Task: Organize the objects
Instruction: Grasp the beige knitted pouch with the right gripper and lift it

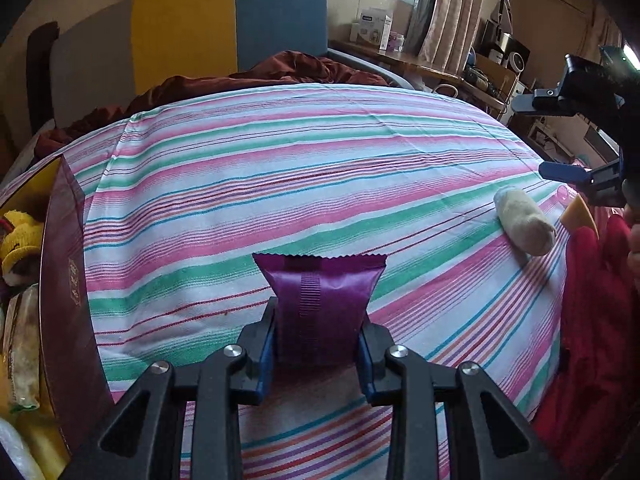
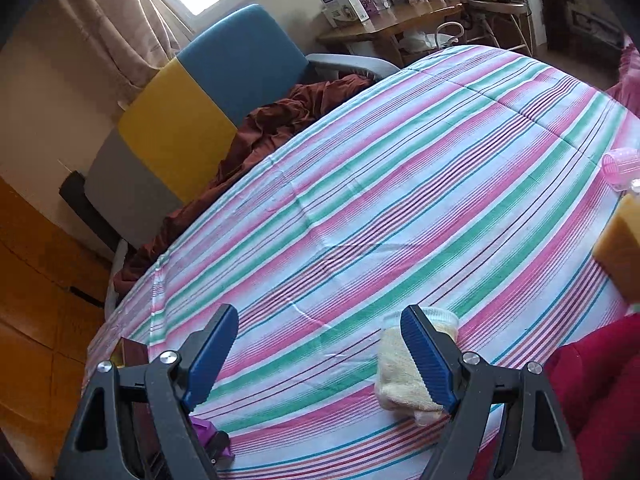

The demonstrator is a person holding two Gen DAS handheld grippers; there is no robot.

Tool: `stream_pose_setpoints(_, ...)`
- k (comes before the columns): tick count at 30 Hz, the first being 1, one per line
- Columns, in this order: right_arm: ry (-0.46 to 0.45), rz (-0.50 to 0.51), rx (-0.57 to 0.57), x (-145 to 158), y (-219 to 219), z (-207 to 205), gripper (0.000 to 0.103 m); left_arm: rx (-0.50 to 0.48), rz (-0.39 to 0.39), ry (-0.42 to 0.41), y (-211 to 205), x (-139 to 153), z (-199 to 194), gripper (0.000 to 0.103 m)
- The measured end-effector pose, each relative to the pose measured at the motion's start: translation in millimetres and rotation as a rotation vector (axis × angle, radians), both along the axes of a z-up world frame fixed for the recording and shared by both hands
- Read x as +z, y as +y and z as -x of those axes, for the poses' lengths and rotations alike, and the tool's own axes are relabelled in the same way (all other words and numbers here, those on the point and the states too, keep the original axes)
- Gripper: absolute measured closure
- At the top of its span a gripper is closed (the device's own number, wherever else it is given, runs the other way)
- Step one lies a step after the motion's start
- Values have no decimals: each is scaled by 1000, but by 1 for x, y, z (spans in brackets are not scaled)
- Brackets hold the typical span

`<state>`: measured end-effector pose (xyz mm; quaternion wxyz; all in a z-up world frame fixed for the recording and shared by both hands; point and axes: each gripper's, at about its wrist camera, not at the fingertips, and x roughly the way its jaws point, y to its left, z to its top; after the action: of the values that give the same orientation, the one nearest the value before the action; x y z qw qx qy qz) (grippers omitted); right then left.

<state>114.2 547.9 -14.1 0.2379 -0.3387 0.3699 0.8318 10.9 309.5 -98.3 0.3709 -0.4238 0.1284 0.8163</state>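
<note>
Left wrist view: left gripper [image 1: 318,334] clamped on a shiny purple foil snack packet [image 1: 320,300], blue pads pressed against both its sides, crimped top edge pointing away from the camera. Packet held above the pink, green and white striped bedsheet [image 1: 280,168]; whether it touches the cloth cannot be told

Dark maroon cardboard box with a yellow inner lining [image 1: 64,296] at the left edge, open side away from the packet. Inside it a yellow knitted item [image 1: 18,240] and a clear-wrapped pack [image 1: 22,344], both only partly seen

Rolled cream-coloured sock [image 1: 524,220] lies on the sheet toward the right, well apart from the packet. Just beyond it a tan wedge-shaped object [image 1: 576,212] and bright red fabric [image 1: 592,320] along the right edge

Right gripper seen from the side at upper right, raised above the sheet near the sock

Right wrist view: right gripper [image 2: 320,356] with jaws wide apart, nothing between them. The cream sock [image 2: 400,368] sits just behind the right-hand blue pad [image 2: 428,360], partly hidden by it; contact cannot be told. Translucent pink plastic cup [image 2: 620,168] on the sheet at the far right, next to the tan object [image 2: 620,256]. A bit of the purple packet [image 2: 204,428] shows low between the left finger and the frame

Background: yellow and blue headboard [image 1: 228,28], crumpled rust-brown blanket [image 1: 280,72] at its foot, wooden desk with a white carton [image 1: 370,28] under the window
</note>
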Motion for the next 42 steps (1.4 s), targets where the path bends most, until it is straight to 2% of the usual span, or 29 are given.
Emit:
stream_pose_setpoints(5, -50, -24, -14, -1, 0, 1, 19, -2, -14, -3, 0, -1, 1, 71)
stream_pose_setpoints(12, -163, 126, -61, -24, 23, -1, 19, -2, -36, 4, -1, -4, 1, 71)
stream_pose_setpoints(17, -240, 110, -98, -19, 36, -13, 18, -5, -47, 6, -4, -4, 0, 70)
stream_pose_setpoints(18, -260, 113, -100, -19, 40, -14, 15, -6, -49, 6, -4, -4, 0, 70)
stream_pose_setpoints(24, -378, 148, -44, -31, 47, -5, 9, -7, -56, 2, -7, -5, 0, 71)
stream_pose_setpoints(29, -492, 168, 19, -53, 47, 19, 9, -9, -55, -2, -7, -4, 0, 71)
stream_pose_setpoints(30, -517, 183, 55, -61, 45, 27, 12, -9, -55, -2, -7, -4, 1, 71)
stream_pose_setpoints(31, -536, 198, 95, -68, 42, 33, 20, -10, -55, -2, -7, -4, 1, 71)
stream_pose_setpoints(32, -575, 164, 124, -70, 36, 41, 33, -11, -54, -2, -7, -4, 1, 71)
stream_pose_setpoints(33, -584, 108, 150, -66, 29, 47, 51, -12, -54, -1, -7, -4, 1, 71)
stream_pose_setpoints(35, -509, 117, 221, -61, 15, 55, 54, -11, -53, 2, -6, -4, 0, 71)
stream_pose_setpoints(38, -460, 42, 268, -60, -9, 67, 54, -17, -47, 15, -6, -5, -2, 71)
stream_pose_setpoints(41, -339, 53, 305, -62, -25, 73, 54, -20, -44, 22, -6, -4, -3, 71)
stream_pose_setpoints(42, -338, 29, 314, -62, -31, 75, 54, -20, -44, 22, -6, -4, -3, 71)
